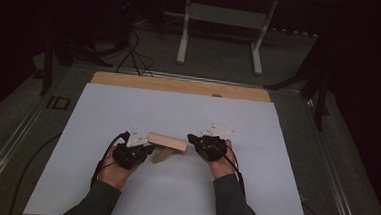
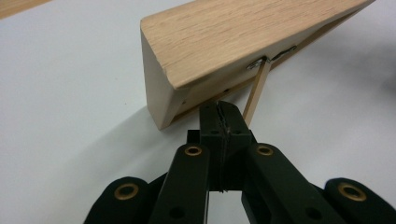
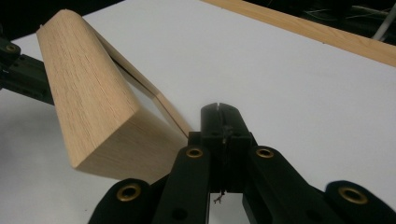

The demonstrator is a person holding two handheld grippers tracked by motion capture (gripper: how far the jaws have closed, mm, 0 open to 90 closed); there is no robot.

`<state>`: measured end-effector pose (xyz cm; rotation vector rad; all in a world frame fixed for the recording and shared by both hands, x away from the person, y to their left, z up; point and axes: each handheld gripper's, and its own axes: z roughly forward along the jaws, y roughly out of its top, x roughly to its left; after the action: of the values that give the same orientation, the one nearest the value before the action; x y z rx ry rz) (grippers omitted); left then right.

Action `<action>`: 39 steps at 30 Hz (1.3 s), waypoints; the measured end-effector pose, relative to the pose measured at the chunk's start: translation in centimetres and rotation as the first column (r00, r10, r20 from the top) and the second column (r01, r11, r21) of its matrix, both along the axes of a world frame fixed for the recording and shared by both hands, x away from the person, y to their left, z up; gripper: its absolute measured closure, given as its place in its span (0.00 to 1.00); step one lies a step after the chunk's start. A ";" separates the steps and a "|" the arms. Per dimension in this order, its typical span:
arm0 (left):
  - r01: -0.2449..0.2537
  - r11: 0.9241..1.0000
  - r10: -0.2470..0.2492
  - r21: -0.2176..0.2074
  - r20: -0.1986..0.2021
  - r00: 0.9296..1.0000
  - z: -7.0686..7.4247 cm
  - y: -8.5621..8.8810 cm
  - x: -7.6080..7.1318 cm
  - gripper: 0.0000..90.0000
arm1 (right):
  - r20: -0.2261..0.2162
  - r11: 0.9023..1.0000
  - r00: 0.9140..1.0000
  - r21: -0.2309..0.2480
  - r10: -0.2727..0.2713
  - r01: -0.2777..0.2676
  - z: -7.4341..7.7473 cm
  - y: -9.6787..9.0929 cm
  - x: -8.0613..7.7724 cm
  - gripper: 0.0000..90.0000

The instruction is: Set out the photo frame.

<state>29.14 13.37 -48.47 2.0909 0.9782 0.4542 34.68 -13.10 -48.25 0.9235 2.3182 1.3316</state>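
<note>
A light wooden block (image 1: 166, 142) stands tilted on the white sheet, propped by a thin wooden strut (image 1: 161, 156). My left gripper (image 1: 148, 149) rests at its left end and my right gripper (image 1: 191, 137) at its right end. In the left gripper view the block (image 2: 233, 37) looms just above my shut left gripper (image 2: 219, 109), whose jaws meet with nothing between them, close beside the strut (image 2: 256, 93). In the right gripper view the block (image 3: 88, 98) stands left of my right gripper (image 3: 219, 112), also shut and empty. The other gripper (image 3: 18, 70) peeks out behind the block.
The white sheet (image 1: 178, 112) covers most of the table, with a bare wooden strip (image 1: 180, 85) along its far edge. Beyond the table are a white metal stand (image 1: 224, 19) and cables on a dark floor.
</note>
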 end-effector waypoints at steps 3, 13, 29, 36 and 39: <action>-0.002 1.000 0.002 0.000 0.005 1.000 0.0 -0.1 0.1 1.00 | -0.002 1.000 1.000 -0.012 0.005 -0.005 -0.1 0.4 0.1 1.00; -0.010 1.000 0.010 -0.005 0.011 1.000 0.1 -0.2 0.2 1.00 | -0.011 1.000 1.000 0.013 0.017 -0.017 -0.2 0.6 0.3 0.99; -0.018 1.000 0.018 -0.004 0.019 1.000 0.1 -0.4 0.5 0.99 | -0.002 0.999 0.999 0.001 0.044 -0.044 0.1 0.5 -0.1 0.99; -0.014 1.000 0.014 0.001 0.015 1.000 0.0 -0.7 0.6 0.99 | 0.011 0.998 0.998 -0.015 0.056 -0.056 0.3 0.4 -0.4 0.99; -0.010 1.000 0.010 0.002 0.017 1.000 0.0 -0.9 0.6 0.99 | 0.014 0.998 0.998 -0.020 0.059 -0.059 0.3 0.4 -0.6 1.00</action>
<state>29.78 12.46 -48.44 2.0816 0.9789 0.4782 34.09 -12.72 -47.98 0.8427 2.3595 1.3322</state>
